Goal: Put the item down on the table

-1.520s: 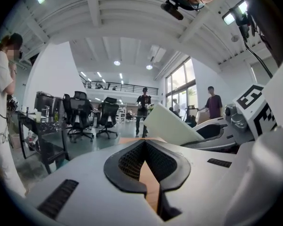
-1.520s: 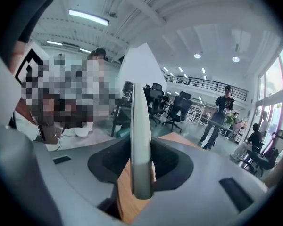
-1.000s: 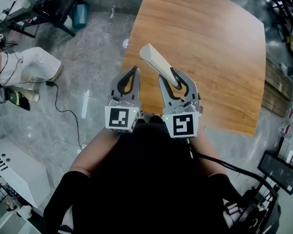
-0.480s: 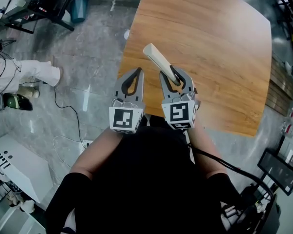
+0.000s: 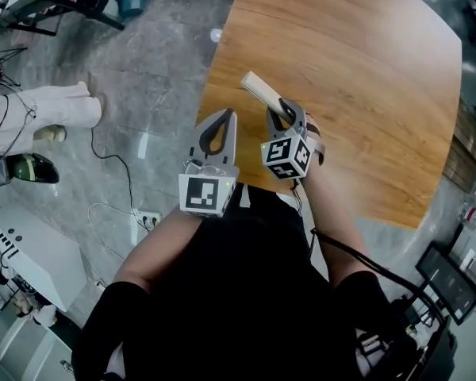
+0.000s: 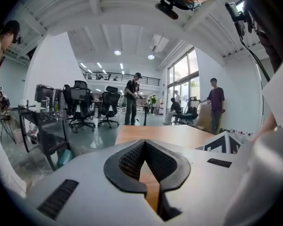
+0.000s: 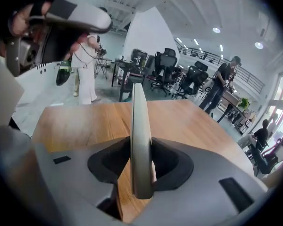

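Observation:
A flat cream-coloured item (image 5: 261, 92) (image 7: 139, 135) sticks out forward from my right gripper (image 5: 288, 111), whose jaws are shut on its near end. It hangs over the near left part of the wooden table (image 5: 357, 78), tilted up and to the left in the head view. In the right gripper view the item stands edge-on between the pads (image 7: 169, 160). My left gripper (image 5: 216, 127) (image 6: 144, 160) is shut with nothing in it, just left of the right one, at the table's near left edge.
Grey floor lies left of the table with a cable (image 5: 111, 181), a person's white trousers (image 5: 40, 109) and white equipment (image 5: 24, 252). Office chairs (image 7: 165, 74) and standing people (image 6: 134, 98) are far beyond the table.
My right gripper has rolled over to the side with the item and moved a little forward over the table. The left gripper has hardly moved.

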Tool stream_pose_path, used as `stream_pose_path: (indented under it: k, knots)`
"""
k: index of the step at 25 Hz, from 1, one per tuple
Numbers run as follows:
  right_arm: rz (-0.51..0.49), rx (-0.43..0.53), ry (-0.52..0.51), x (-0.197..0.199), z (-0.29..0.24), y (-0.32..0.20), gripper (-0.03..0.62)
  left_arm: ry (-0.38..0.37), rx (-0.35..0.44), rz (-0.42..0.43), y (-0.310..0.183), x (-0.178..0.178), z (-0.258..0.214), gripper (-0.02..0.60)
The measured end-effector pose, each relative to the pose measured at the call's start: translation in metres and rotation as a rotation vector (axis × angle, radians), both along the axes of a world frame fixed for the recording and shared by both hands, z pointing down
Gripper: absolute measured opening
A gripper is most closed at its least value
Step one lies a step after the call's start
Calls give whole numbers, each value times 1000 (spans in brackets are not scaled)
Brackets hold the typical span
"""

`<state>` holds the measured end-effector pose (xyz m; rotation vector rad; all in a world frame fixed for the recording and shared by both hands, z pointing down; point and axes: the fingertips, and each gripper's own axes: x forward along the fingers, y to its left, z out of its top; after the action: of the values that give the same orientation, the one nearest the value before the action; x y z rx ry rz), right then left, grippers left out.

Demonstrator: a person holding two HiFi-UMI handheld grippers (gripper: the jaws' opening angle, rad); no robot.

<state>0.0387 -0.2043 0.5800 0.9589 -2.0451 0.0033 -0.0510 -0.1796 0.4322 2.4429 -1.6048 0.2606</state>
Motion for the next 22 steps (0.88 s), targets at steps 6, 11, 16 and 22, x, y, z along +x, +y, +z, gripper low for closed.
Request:
stream_pose_path:
  k: [6, 11, 16, 22]
  knots:
    - [-14, -55, 66, -3, 37, 0, 143, 2, -29, -23, 4, -12, 13, 3]
    - [-20, -121, 28, -9, 51, 9, 143, 4, -28, -31, 7, -14, 14, 3]
    - [-42, -123, 6, -15, 41, 17, 169, 4, -27, -31, 14, -16, 10, 3]
    - [-10, -62, -86, -15, -1, 33, 169, 8, -11, -24, 25, -14, 3, 3]
